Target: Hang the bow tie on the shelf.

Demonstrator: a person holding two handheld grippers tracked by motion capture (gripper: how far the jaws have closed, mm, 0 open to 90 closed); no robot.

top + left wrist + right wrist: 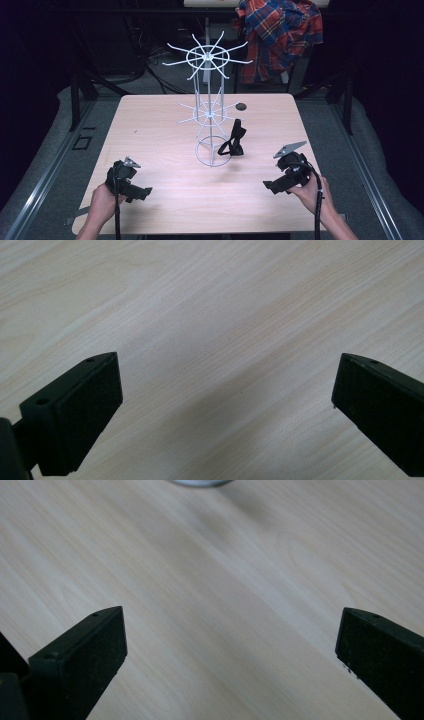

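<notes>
Both tongs gape wide and hold nothing, the left tongs point(142, 193) low at about 7 o'clock on the worktop point(165, 125) and the right tongs point(270, 186) at about 4 o'clock. The likely thing to handle, a black strap point(234, 139), hangs from the white wire rack point(210, 112) near the centre. That rack looks light and top-heavy, so a sideways tug on the strap could tip it, and the thin hooks could snag a jaw.
</notes>
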